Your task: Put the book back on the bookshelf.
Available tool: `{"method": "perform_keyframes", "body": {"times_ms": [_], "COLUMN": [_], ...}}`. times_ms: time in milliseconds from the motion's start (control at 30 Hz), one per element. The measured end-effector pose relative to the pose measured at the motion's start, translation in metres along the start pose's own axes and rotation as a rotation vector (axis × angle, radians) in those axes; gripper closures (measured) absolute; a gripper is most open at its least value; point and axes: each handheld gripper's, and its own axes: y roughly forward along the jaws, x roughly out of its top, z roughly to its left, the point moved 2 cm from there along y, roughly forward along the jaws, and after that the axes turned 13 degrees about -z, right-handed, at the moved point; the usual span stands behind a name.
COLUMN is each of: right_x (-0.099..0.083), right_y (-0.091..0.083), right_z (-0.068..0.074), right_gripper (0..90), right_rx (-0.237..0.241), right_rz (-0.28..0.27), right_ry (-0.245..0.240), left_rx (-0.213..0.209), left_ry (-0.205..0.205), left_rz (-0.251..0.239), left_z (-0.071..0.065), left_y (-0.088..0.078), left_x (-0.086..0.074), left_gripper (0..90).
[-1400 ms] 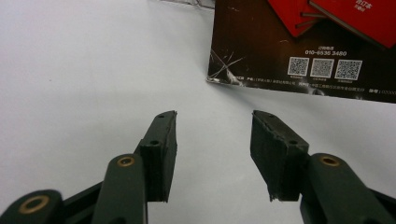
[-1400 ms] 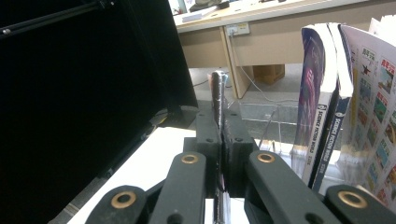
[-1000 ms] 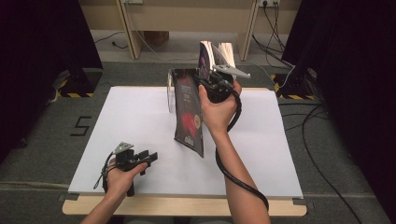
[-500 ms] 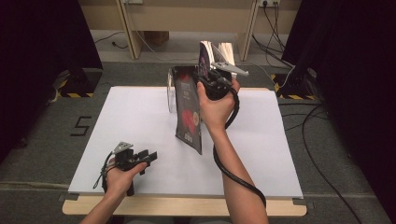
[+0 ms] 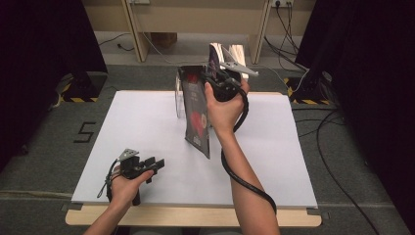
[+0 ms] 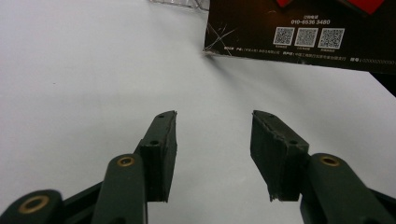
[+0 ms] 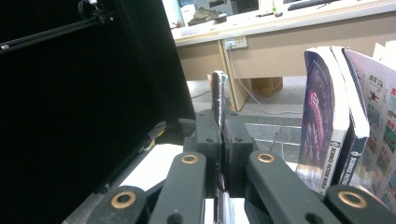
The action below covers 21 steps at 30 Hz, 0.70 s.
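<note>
A lab-style recording room: a white tabletop ringed by black curtains, with taped floor markings, loose cables and wall sockets beyond the right gripper.

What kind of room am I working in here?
Most likely a lab or office set up for recording: a white-topped table on grey carpet, black curtains at both sides, and wall sockets with cables behind a wooden desk.

Lighting, as I read it: even, soft, from overhead. White table bright, glare-free; faint shadow beneath my left gripper. Black curtains swallow detail. Jaw bases nearest each lens blurred; high view slightly soft.
</note>
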Motion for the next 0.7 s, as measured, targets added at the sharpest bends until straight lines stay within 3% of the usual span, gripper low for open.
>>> {"method": "perform_keyframes", "body": {"times_ms": [700], "right_x": [0.0023], "right_y": [0.0066], "right_z": [0.0], "right_gripper": [87.6], "right_rx": [-0.003], "right_rz": [-0.022], "right_ry": [0.003], "left_rx": [-0.002], "left_ry": [0.001], "left_rz": [0.002], "left_z": [-0.0002], "left_y": [0.0006], "left_x": [-0.0006], "left_gripper": [50.7]}}
